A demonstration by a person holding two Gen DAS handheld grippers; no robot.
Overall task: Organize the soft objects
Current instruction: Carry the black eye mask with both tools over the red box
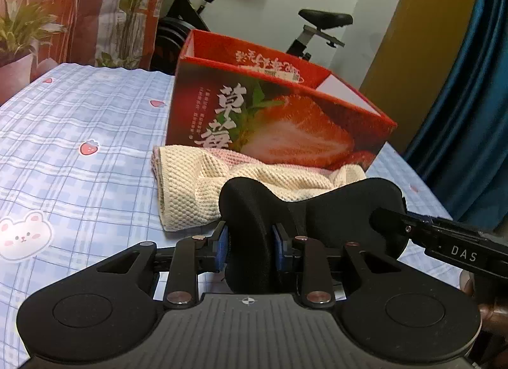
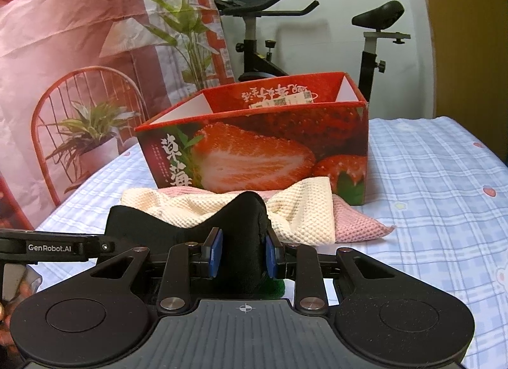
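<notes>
A black padded eye mask [image 1: 333, 210] hangs between both grippers just above the bed. My left gripper [image 1: 250, 242] is shut on one lobe of the mask, with its blue pads pressing the fabric. My right gripper [image 2: 243, 254] is shut on the other lobe of the eye mask [image 2: 158, 226]. Each gripper shows at the side of the other's view: the right gripper [image 1: 444, 238] and the left gripper [image 2: 79, 246]. Just beyond lie a cream waffle towel [image 2: 301, 210] on a pink waffle towel [image 2: 352, 219]. Behind them stands an open red strawberry box [image 2: 254, 153].
The bed has a blue checked sheet [image 1: 79, 115] with strawberry and bear prints. An exercise bike [image 2: 254, 45] stands behind the box. A blue curtain [image 1: 470, 115] hangs at the right, and a printed backdrop [image 2: 79, 67] with a chair and plants at the left.
</notes>
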